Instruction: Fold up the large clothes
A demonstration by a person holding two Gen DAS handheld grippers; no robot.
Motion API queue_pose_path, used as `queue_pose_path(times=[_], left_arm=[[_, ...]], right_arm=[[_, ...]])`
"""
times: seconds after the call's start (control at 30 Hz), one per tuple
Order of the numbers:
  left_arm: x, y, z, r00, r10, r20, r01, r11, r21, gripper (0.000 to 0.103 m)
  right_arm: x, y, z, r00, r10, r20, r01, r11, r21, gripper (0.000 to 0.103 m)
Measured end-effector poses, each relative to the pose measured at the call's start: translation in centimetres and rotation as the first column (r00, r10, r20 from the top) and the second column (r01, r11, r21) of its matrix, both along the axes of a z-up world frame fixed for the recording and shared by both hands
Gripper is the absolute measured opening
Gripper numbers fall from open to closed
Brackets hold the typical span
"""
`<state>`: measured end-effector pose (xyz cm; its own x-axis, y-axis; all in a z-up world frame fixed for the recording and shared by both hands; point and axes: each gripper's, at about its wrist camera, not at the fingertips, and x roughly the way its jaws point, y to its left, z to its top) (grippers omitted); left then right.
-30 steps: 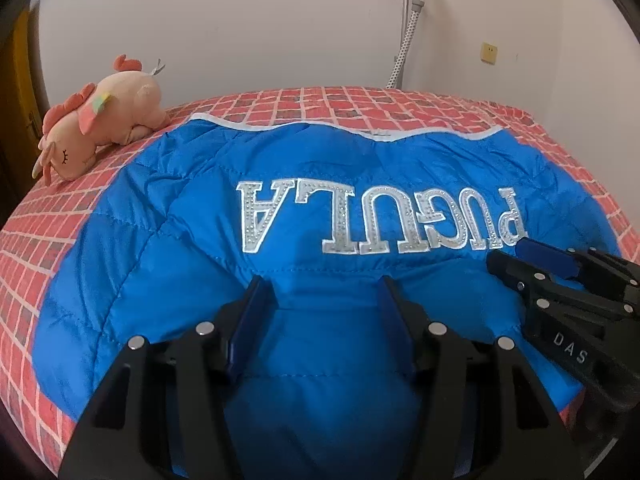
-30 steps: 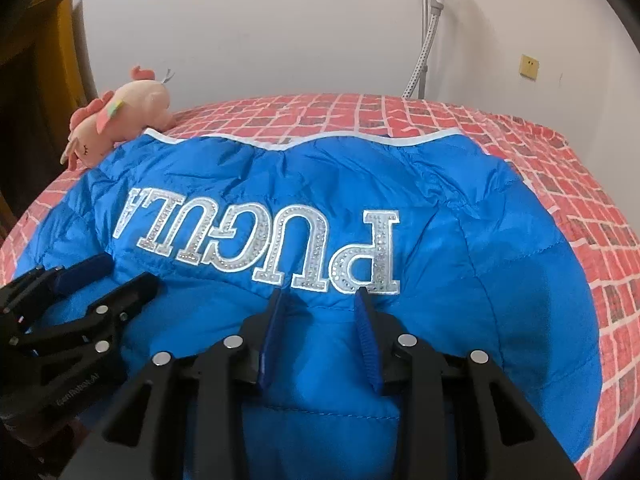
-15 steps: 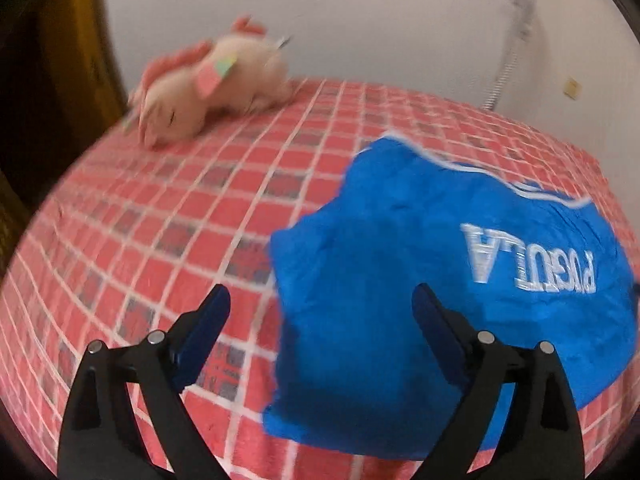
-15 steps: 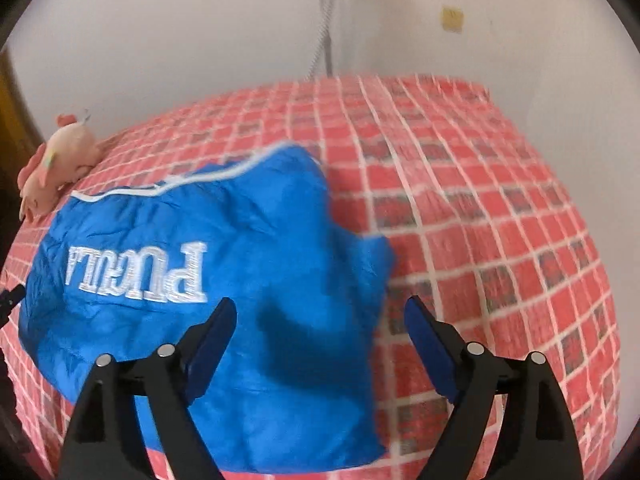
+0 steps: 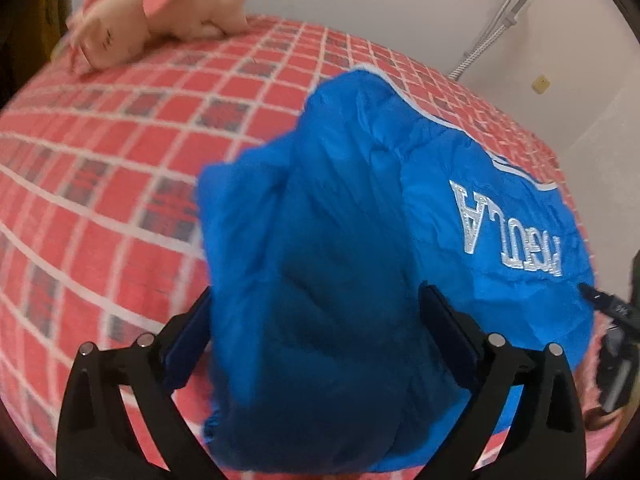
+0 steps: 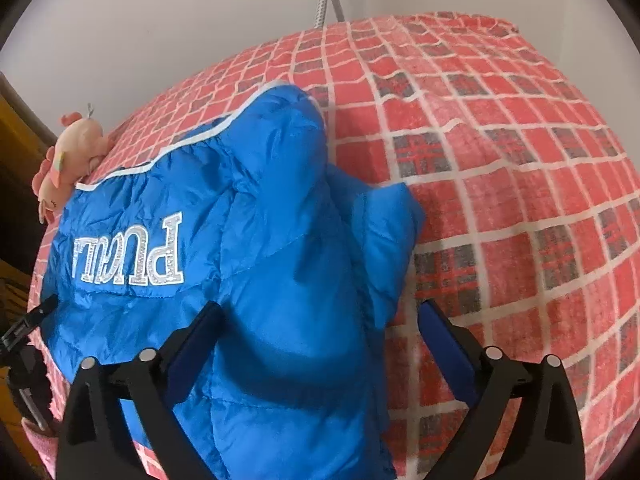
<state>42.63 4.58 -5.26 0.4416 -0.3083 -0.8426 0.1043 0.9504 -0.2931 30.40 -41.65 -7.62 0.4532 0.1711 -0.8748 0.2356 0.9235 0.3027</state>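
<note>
A blue puffer jacket [image 5: 360, 240] with silver letters lies folded on the red checked bed [image 5: 120, 168]. My left gripper [image 5: 320, 332] hangs over the jacket's left end. Its jaws are opening wide, and the puffy fabric bulges up between them without being pinched. My right gripper [image 6: 320, 340] is over the jacket's [image 6: 260, 240] right end, jaws also opening. Its left finger stands over the blue fabric and its right finger over the bed sheet [image 6: 520, 200]. Each gripper shows at the edge of the other's view: the right gripper [image 5: 608, 308], the left gripper [image 6: 24, 328].
A pink plush toy [image 5: 160, 12] lies at the far left corner of the bed, also seen as the plush toy [image 6: 72, 156] in the right wrist view. A metal pole with a hose [image 5: 500, 20] stands against the white wall behind the bed. Bare sheet stretches on both sides of the jacket.
Both grippers slid apart from the jacket's middle, the left to its left end and the right to its right end. Their jaws widened from narrow to fully spread.
</note>
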Motion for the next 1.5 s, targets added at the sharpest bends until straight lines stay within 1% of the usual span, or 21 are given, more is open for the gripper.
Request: queue_pose_path(times=[0.1, 0.13, 0.23, 0.3, 0.33, 0.4, 0.43, 0.47, 0.5, 0.57, 0.6, 0.67, 0.77, 0.87, 1.03, 1.1, 1.17, 1.33, 1.4, 1.5], left_arm=[[0.2, 0.3, -0.9, 1.000, -0.007, -0.020, 0.006, 0.997, -0.078, 0.100], [0.3, 0.2, -1.1, 1.000, -0.006, -0.024, 0.003, 0.996, -0.093, 0.100], [0.4, 0.1, -1.3, 1.000, -0.009, -0.023, 0.007, 0.994, -0.111, 0.100], [0.3, 0.0, -1.3, 1.000, -0.009, -0.016, 0.007, 0.993, -0.115, 0.100], [0.3, -0.1, -1.3, 1.000, -0.009, -0.013, 0.007, 0.993, -0.117, 0.100], [0.3, -0.3, -1.3, 1.000, -0.007, -0.006, 0.006, 0.993, -0.120, 0.095], [0.2, -0.3, -1.2, 1.000, -0.007, -0.002, 0.007, 0.993, -0.122, 0.089], [0.2, -0.3, -1.0, 1.000, -0.007, 0.003, 0.007, 0.992, -0.125, 0.080], [0.1, -0.4, -0.7, 1.000, -0.008, 0.010, 0.009, 0.992, -0.128, 0.075], [-0.1, -0.4, -0.1, 1.000, -0.007, 0.030, 0.010, 0.992, -0.126, 0.058], [-0.3, -0.4, 0.2, 0.999, 0.003, 0.041, 0.002, 0.993, -0.122, 0.053], [-0.5, -0.5, 0.9, 0.998, 0.015, 0.062, -0.008, 0.994, -0.110, 0.037], [-1.2, -0.7, 2.2, 0.994, 0.027, 0.102, -0.016, 0.995, -0.099, 0.025], [-2.1, -0.9, 4.0, 0.989, 0.027, 0.142, -0.012, 0.994, -0.111, 0.020], [-4.5, -1.8, 7.8, 0.975, 0.019, 0.220, 0.007, 0.993, -0.117, 0.018], [-5.9, -1.9, 9.1, 0.968, 0.009, 0.250, 0.020, 0.993, -0.114, 0.018], [-7.9, -1.9, 10.2, 0.963, -0.004, 0.268, 0.035, 0.993, -0.112, 0.018], [-13.5, -1.2, 11.5, 0.957, -0.040, 0.288, 0.075, 0.991, -0.113, 0.018], [-15.9, -0.8, 11.4, 0.954, -0.055, 0.296, 0.089, 0.990, -0.105, 0.018], [-18.7, -0.2, 10.5, 0.954, -0.067, 0.293, 0.098, 0.991, -0.094, 0.018]], right_arm=[[0.5, 0.4, -0.9, 1.000, 0.024, -0.003, -0.023, 0.998, 0.053, 0.099], [0.7, 0.6, -1.2, 0.999, 0.034, -0.002, -0.034, 0.997, 0.072, 0.099], [1.0, 1.0, -1.9, 0.999, 0.041, 0.008, -0.042, 0.995, 0.095, 0.100], [1.1, 1.1, -1.9, 0.999, 0.038, 0.026, -0.041, 0.994, 0.103, 0.099], [1.1, 1.3, -1.8, 0.999, 0.038, 0.038, -0.042, 0.993, 0.106, 0.095], [1.0, 1.4, -1.6, 0.998, 0.036, 0.059, -0.042, 0.993, 0.108, 0.087], [1.0, 1.4, -1.3, 0.997, 0.039, 0.070, -0.047, 0.993, 0.110, 0.078], [0.9, 1.4, -1.0, 0.996, 0.042, 0.082, -0.051, 0.992, 0.112, 0.070], [0.7, 1.5, -0.8, 0.995, 0.043, 0.088, -0.053, 0.992, 0.114, 0.066], [0.7, 1.7, -0.2, 0.993, 0.038, 0.110, -0.051, 0.992, 0.115, 0.049], [0.6, 1.7, 0.1, 0.992, 0.034, 0.117, -0.048, 0.992, 0.117, 0.045], [0.3, 1.7, 1.0, 0.989, 0.038, 0.145, -0.057, 0.991, 0.125, 0.034], [-0.6, 1.5, 2.4, 0.980, 0.046, 0.193, -0.075, 0.986, 0.150, 0.027], [-1.2, 1.6, 4.0, 0.973, 0.052, 0.224, -0.088, 0.985, 0.150, 0.024], [-2.7, 2.1, 7.4, 0.959, 0.066, 0.275, -0.112, 0.982, 0.154, 0.023], [-4.2, 2.3, 8.8, 0.952, 0.078, 0.296, -0.124, 0.982, 0.142, 0.023], [-6.1, 2.2, 9.9, 0.946, 0.086, 0.311, -0.138, 0.979, 0.149, 0.023], [-11.7, 2.8, 11.2, 0.936, 0.122, 0.331, -0.176, 0.975, 0.138, 0.023], [-13.8, 3.4, 11.1, 0.934, 0.136, 0.330, -0.190, 0.972, 0.136, 0.023], [-16.6, 4.1, 10.3, 0.941, 0.145, 0.306, -0.194, 0.971, 0.136, 0.023]])
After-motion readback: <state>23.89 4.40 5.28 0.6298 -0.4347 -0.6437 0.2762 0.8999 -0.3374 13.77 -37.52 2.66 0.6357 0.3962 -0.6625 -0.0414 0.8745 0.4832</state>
